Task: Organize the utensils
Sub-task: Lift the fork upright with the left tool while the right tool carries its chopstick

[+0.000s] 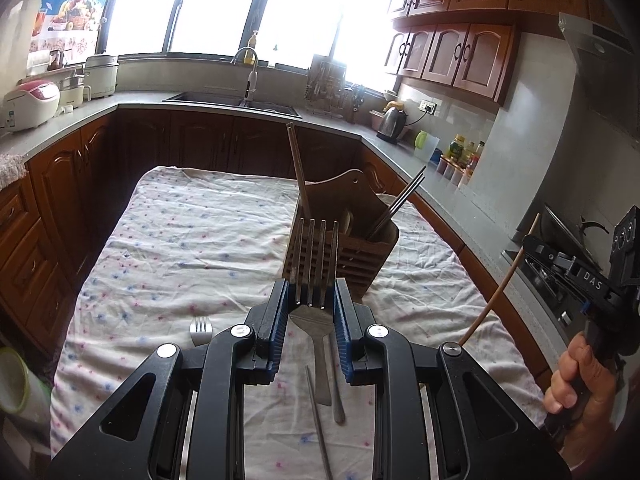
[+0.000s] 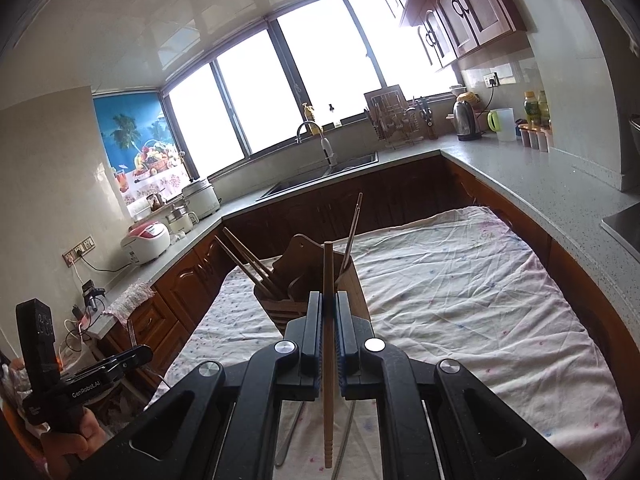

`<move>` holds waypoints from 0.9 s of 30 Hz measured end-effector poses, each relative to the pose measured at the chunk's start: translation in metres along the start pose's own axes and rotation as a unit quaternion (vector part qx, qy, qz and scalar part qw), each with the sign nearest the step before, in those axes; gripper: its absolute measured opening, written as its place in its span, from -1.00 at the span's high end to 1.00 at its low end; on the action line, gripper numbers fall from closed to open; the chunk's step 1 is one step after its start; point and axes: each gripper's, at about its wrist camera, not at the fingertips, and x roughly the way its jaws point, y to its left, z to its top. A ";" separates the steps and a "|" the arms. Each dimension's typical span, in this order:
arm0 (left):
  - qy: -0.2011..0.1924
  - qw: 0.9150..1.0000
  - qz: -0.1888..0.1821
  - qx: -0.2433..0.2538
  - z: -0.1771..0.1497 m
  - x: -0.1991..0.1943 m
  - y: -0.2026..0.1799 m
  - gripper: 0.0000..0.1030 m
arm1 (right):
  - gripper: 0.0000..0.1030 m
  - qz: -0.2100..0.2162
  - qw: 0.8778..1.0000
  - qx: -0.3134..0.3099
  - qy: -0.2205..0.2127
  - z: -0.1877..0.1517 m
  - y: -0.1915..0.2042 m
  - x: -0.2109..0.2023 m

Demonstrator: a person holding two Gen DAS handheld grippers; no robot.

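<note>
In the left wrist view my left gripper (image 1: 311,286) is shut on a metal fork (image 1: 314,256), tines up, its handle hanging below the pads. Just behind it stands the wooden utensil holder (image 1: 356,256) with wooden chopsticks (image 1: 298,168) and metal chopsticks (image 1: 400,204) in it. My right gripper (image 2: 329,298) is shut on a single wooden chopstick (image 2: 328,360), held lengthwise in front of the holder (image 2: 300,264). On the cloth lie a second fork (image 1: 201,330), a metal chopstick (image 1: 320,420) and another metal handle (image 1: 338,388).
A flowered cloth (image 1: 180,240) covers the table. Brown cabinets and a grey counter (image 2: 520,184) run around it, with a sink (image 1: 224,100), a kettle (image 2: 464,118) and a rice cooker (image 1: 30,106). A green-rimmed cup (image 1: 16,384) stands at the left edge.
</note>
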 end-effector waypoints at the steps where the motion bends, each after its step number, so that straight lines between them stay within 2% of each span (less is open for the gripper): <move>1: -0.002 1.000 0.000 0.000 0.002 0.001 0.000 0.61 | 0.89 0.000 1.000 -0.001 -0.004 0.002 0.000 0.000; 15: -0.050 0.999 0.000 0.017 0.054 0.022 -0.011 0.61 | 0.89 0.007 0.999 0.001 -0.047 0.042 0.004 0.018; 27: -0.098 0.995 0.000 0.021 0.107 0.062 -0.020 0.61 | 0.89 0.013 0.996 0.003 -0.083 0.082 0.003 0.046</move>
